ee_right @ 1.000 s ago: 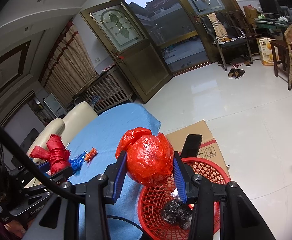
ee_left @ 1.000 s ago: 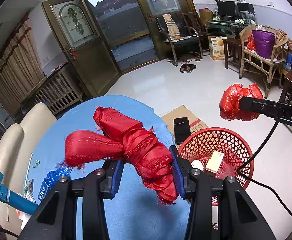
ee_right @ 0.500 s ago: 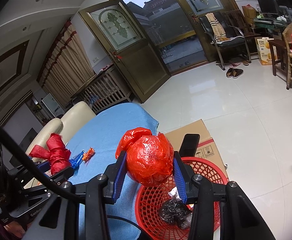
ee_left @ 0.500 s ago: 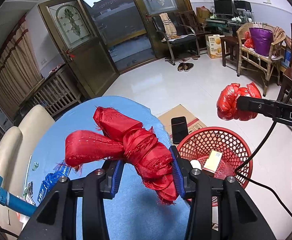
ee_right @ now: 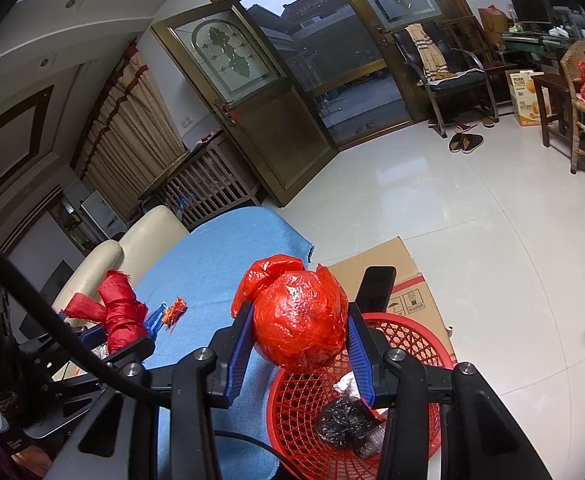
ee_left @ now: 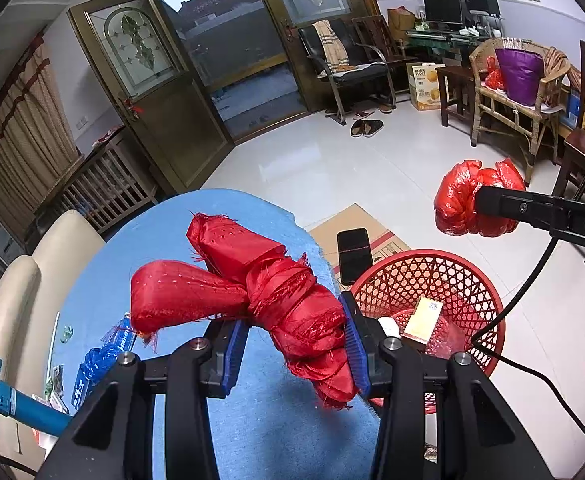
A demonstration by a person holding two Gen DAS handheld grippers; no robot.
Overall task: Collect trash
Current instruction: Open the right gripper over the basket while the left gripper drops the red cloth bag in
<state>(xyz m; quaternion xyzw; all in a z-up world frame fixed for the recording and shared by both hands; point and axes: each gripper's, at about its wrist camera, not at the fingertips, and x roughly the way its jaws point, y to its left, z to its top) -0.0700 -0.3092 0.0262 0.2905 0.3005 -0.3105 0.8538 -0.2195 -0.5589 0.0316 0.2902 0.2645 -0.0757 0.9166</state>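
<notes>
Right claw clamped on red bag wad, poised over red basket for drop. Left claw clamped on red cloth bundle, waiting above desk.

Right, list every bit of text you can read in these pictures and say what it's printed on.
"PORK FLOSS": on the cardboard box by the far chairs.
"DAS": on the right hand-held gripper, cut off at the frame edge.
Print on the blue wrapper on the table and the flattened carton under the phone: too small to read.
</notes>
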